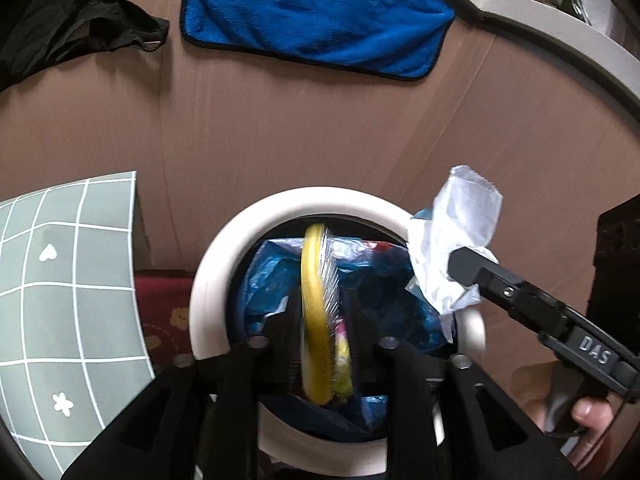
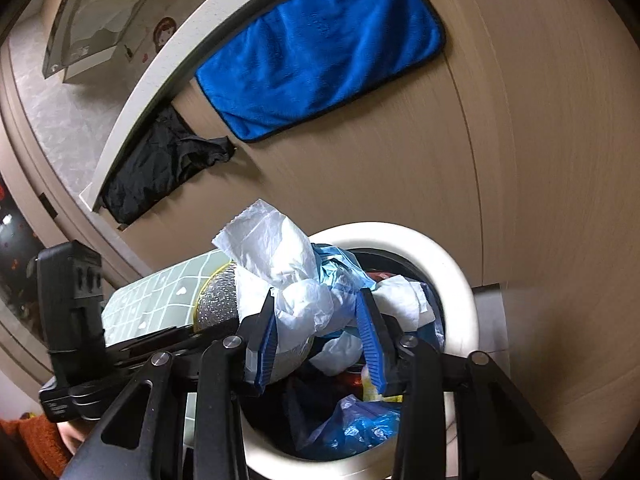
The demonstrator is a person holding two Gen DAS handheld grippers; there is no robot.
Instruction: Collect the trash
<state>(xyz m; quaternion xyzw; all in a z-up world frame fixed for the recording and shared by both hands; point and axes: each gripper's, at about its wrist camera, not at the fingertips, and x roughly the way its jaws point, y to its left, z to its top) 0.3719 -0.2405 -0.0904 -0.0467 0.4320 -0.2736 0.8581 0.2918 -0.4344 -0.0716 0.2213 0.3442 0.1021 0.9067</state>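
Left gripper (image 1: 324,320) right over the bin, fingers clamped on a yellow-backed scrub pad (image 1: 318,320), edge-on above the opening. Right gripper (image 2: 322,332) alongside, blue pads (image 2: 266,350) pinched on a crumpled white plastic bag (image 2: 288,280), hanging over the bin's rim. White bin (image 2: 456,276) w/ blue liner (image 2: 360,428) already holds wrappers. Green grid box (image 1: 72,280) tight to the bin's left. Beyond: bare brown cabinet front, then blue towel (image 1: 316,16) & black cloth (image 1: 80,20) draped from the counter edge.
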